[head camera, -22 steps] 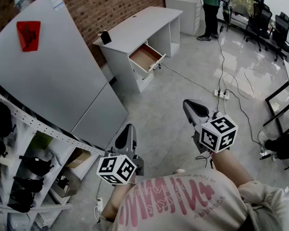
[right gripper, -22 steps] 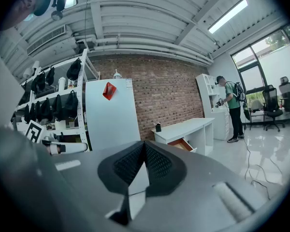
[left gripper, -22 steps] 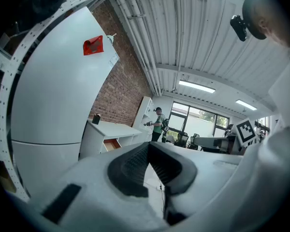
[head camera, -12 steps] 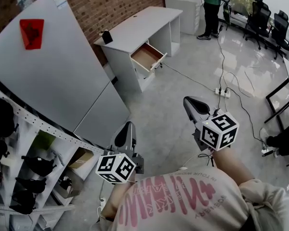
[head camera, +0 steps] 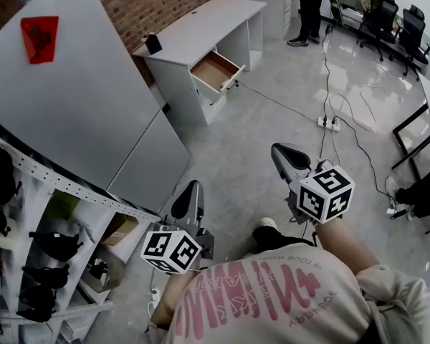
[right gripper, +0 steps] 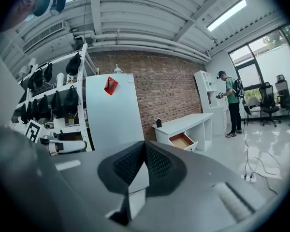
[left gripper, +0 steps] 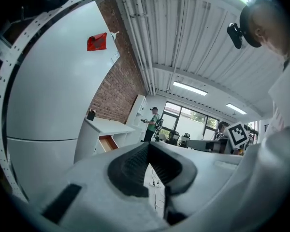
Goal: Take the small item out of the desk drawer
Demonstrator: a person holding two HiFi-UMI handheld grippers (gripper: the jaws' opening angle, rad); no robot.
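Note:
The white desk [head camera: 201, 31] stands far ahead against the brick wall, its drawer [head camera: 215, 74] pulled open. Only the drawer's brown inside shows; no small item can be made out in it. A small black object [head camera: 153, 44] sits on the desk top. My left gripper [head camera: 188, 196] and right gripper [head camera: 283, 156] are held in the air over the floor, well short of the desk, and both point toward it. Each is shut with nothing between the pads. The desk and drawer [left gripper: 106, 143] show small in the left gripper view beyond my left gripper [left gripper: 149, 151]. In the right gripper view the drawer [right gripper: 181, 140] lies beyond my right gripper [right gripper: 144, 149].
A large white panel [head camera: 79, 113] with a red tag [head camera: 39, 38] leans at the left, next to a shelf rack [head camera: 29, 249] of black items. Cables and a power strip [head camera: 328, 124] lie on the floor to the right. A person in green [head camera: 312, 6] stands beyond the desk near office chairs [head camera: 394, 27].
The view has shifted a little toward the desk, and a shoe now shows on the floor below the grippers. Both grippers keep their pose and stay shut.

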